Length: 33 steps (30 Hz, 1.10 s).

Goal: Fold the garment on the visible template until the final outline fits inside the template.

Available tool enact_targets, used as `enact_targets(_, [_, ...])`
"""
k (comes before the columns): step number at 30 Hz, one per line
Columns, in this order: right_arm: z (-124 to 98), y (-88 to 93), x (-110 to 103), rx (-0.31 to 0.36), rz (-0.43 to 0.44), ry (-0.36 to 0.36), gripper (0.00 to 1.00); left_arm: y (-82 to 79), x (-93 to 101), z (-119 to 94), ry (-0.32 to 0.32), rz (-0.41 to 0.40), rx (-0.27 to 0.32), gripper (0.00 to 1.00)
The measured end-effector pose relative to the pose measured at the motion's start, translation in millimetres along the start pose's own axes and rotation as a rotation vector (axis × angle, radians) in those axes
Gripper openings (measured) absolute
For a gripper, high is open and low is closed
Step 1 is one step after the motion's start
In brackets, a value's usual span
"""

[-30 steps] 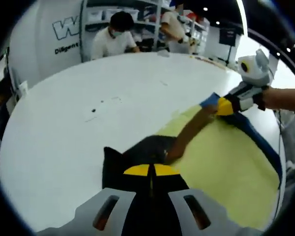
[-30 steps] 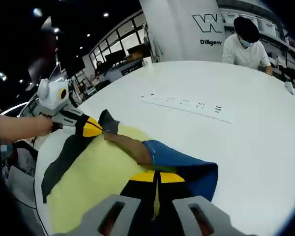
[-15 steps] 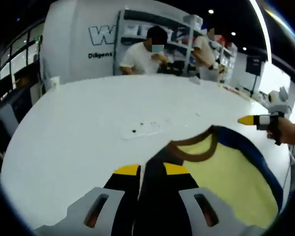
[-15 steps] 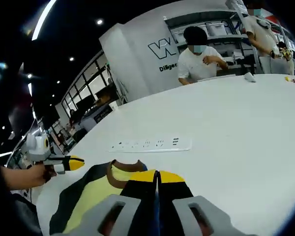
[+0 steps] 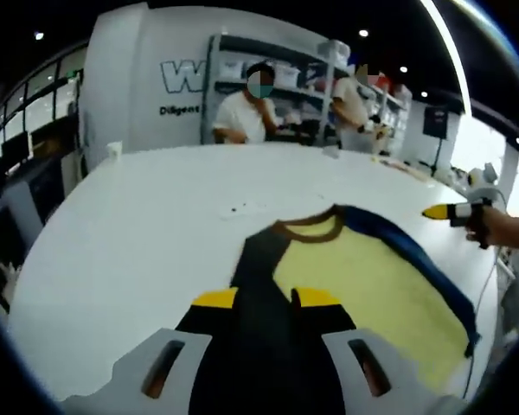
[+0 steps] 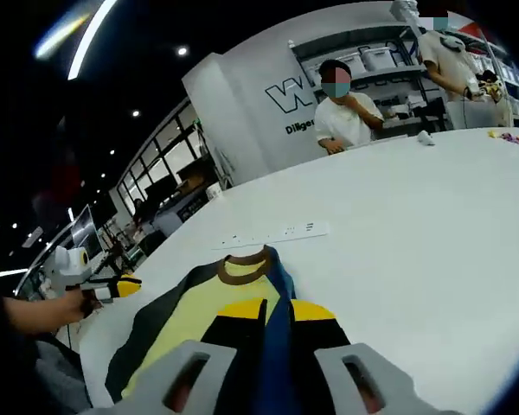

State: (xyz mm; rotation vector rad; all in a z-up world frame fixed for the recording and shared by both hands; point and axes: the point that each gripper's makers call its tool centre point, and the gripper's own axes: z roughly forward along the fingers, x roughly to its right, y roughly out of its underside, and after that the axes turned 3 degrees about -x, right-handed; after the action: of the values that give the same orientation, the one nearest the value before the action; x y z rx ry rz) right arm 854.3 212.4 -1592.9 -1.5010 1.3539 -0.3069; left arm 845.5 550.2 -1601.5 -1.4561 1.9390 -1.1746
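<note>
- The left gripper [image 5: 264,298], yellow-tipped jaws slightly parted, has let go; it hovers at the dark sleeve.
- The right gripper [image 6: 268,309] likewise, released beside the blue sleeve.
- The yellow knit garment with a brown collar [image 5: 355,277], bunched a second ago, now lies spread flat on the white round surface [image 5: 130,216]; folding can restart.
</note>
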Motion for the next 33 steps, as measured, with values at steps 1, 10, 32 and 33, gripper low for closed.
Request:
enact_targets(1, [-4.1,2.4,-0.4,0.0,0.006,-0.005,0.08,1.7,2.5,-4.2,0.006,-0.004,0.002,0.3])
enact_targets(10, [-59.5,46.6,-26.4,-0.062,0.002,-0.088,0.18,29.3,3.4,-60.3,-0.05,-0.125,0.012,0.51])
enact_targets(32, [-165.4,194.8,-72.6,-0.247,0.024,-0.067,0.23,116.7,66.7,-154.9,0.02,-0.108,-0.103,0.6])
enact_targets(33, [-164.6,200.0,-72.7,-0.255,0.033,-0.065,0.22,117.9,68.1,-156.8,0.023,-0.103,-0.105,0.59])
